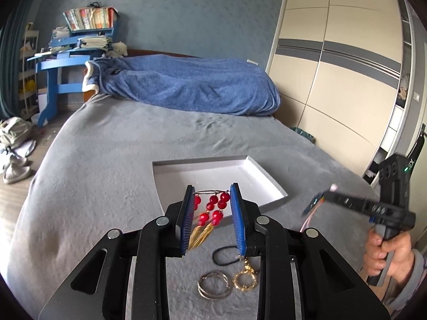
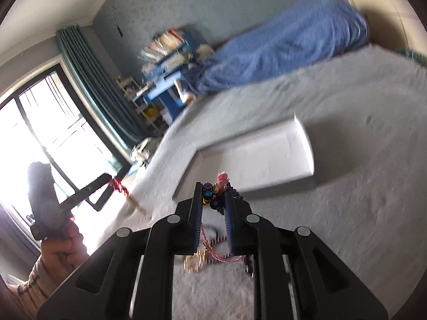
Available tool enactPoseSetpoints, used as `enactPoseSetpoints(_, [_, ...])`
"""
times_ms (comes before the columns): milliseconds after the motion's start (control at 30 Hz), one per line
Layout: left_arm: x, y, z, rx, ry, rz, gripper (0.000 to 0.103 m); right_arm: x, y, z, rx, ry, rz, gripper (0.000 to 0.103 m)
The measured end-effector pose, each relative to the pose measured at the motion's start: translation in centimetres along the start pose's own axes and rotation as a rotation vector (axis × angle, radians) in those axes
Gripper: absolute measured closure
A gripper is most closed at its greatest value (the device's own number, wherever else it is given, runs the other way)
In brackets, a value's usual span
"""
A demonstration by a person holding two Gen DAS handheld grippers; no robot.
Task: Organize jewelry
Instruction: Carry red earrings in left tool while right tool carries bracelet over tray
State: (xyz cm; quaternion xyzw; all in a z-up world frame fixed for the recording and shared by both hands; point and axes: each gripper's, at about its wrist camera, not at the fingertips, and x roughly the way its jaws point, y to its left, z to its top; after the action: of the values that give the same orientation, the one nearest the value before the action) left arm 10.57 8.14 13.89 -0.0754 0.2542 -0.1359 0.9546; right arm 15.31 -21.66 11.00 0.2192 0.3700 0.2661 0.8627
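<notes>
on the grey bed (image 1: 106,160), the shallow white cardboard tray (image 1: 267,184) lies just ahead of both grippers; left gripper (image 1: 212,194) clamps red-bead gold-leaf earrings (image 1: 210,210), right gripper (image 2: 213,194) clamps a dark beaded pink-tasselled piece (image 2: 217,196).

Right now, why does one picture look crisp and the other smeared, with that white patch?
Left wrist view: sharp, evenly lit; the red bead earrings and white tray read clearly, only the right gripper is smeared; the wardrobe bows from lens bending. Right wrist view: motion blur throughout, and the window is blown out, silhouetting the left gripper.
</notes>
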Motion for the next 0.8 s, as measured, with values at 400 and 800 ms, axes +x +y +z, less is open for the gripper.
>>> enactPoseSetpoints(400, [-0.4, -0.7, -1.1, 0.002, 0.013, -0.019, 0.075, 4.1, -1.6, -4.8, -0.112, 0.3, -0.233, 0.088])
enactPoseSetpoints(800, [-0.6, -0.7, -1.6, -0.006, 0.02, -0.007, 0.075, 4.7, -1.3, -6.0, -0.205, 0.362, -0.26, 0.088])
